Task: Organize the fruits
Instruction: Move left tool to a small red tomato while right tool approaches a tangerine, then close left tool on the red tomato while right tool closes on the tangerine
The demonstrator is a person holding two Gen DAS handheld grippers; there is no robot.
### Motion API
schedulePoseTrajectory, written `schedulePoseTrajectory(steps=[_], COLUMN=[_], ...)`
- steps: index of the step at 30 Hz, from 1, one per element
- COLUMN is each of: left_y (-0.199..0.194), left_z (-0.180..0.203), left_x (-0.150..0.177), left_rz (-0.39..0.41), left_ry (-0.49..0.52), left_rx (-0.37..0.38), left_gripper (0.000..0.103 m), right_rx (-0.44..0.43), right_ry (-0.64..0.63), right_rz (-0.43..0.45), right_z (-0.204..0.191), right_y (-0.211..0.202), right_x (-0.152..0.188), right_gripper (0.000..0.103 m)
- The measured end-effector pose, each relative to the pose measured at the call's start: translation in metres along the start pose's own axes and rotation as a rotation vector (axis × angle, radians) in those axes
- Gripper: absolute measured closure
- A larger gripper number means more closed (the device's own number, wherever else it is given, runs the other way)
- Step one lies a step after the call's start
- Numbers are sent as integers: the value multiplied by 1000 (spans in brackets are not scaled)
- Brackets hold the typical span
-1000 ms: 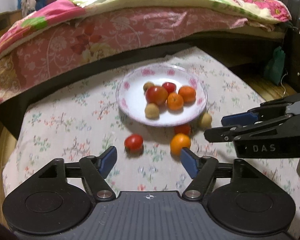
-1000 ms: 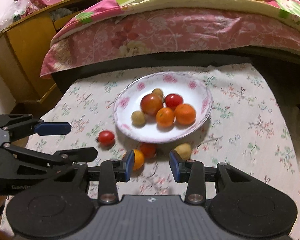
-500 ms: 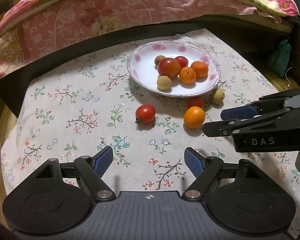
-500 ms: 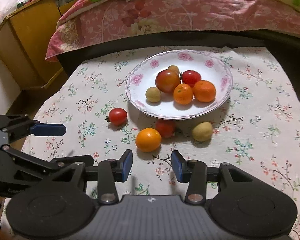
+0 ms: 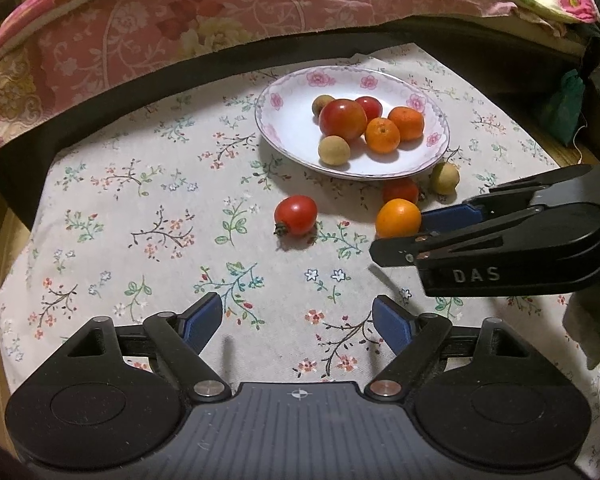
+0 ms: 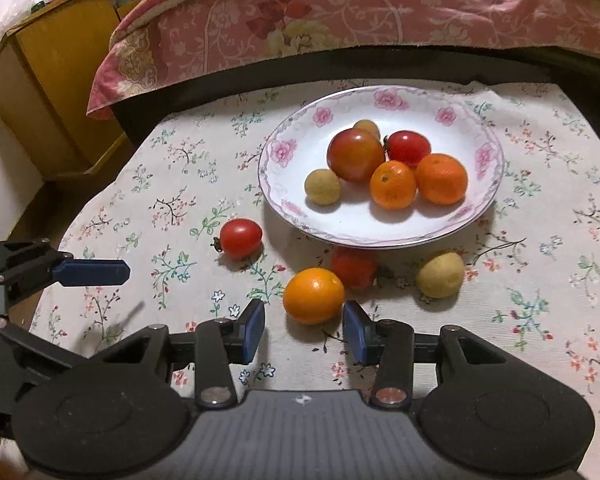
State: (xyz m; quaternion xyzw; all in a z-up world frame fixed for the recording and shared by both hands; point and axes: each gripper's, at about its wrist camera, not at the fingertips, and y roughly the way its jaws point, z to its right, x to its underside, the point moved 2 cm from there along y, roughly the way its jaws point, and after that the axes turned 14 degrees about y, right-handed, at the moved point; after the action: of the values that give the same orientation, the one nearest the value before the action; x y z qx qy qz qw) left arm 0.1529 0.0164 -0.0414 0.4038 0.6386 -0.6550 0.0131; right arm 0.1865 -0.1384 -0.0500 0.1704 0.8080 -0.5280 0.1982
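Item: round white china plate with pink flower rim [image 6: 485, 159], standing toward the far edge of the counter [image 6: 540, 320], which is covered by a pale floral cloth.

On the plate, six fruits: one large red tomato [image 6: 355, 154], one small red cherry tomato [image 6: 409, 147], two orange mandarins [image 6: 393, 185] [image 6: 441, 178], two tan round longans [image 6: 322, 186] [image 6: 367, 127]. Judged sorted.

Loose on the cloth, four fruits, judged still to go: oval red cherry tomato [image 6: 241, 238], off the plate's left side; round orange citrus fruit [image 6: 313, 295]; a red fruit [image 6: 354, 267], partly shadowed just under the plate's near rim; a tan round longan [image 6: 440, 274], near the plate's near-right rim. Progress judged a little past halfway.

Right tool [image 6: 304, 330]: blue pads apart, nothing between them, gap narrow. The round orange citrus fruit lies just beyond the pad tips, in line with the gap and about as wide as it; contact cannot be told.

Left tool [image 5: 298, 322]: jaws opening, wide apart, nothing between them. The oval red cherry tomato [image 5: 295, 214] lies well ahead of it, roughly on its centre line, toward the plate [image 5: 278, 136].

Beyond the far edge: a bed with pink patterned cover [image 6: 340, 12].
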Motion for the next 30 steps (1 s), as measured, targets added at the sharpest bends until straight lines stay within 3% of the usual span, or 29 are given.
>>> schedulePoseTrajectory(steps=[6,9,19,25,27,30], left_y=[4,5,16,38,45,51], left_z=[-2,-2,2,0,1,1], left_x=[-1,-3,-25,-41,-44,-44], left_rz=[-3,9,96,97,87,79], left_ry=[-4,6,73,98,106,106], left_rx=[-3,-8,-12,-36,-35,-51], left_gripper=[16,16,20,35,49,57], right_rx=[-11,2,-7,-19,-25,-29], right_ry=[9,-19,12,43,46,47], right_rz=[23,21,-2,-14,-17,-25], right_z=[0,-2,19,29,29,29], right_y=[6,6,-24,-37,-37,-36], right_x=[-3,-2,3,4,4,4], right_gripper=[60,66,69,69,69,69])
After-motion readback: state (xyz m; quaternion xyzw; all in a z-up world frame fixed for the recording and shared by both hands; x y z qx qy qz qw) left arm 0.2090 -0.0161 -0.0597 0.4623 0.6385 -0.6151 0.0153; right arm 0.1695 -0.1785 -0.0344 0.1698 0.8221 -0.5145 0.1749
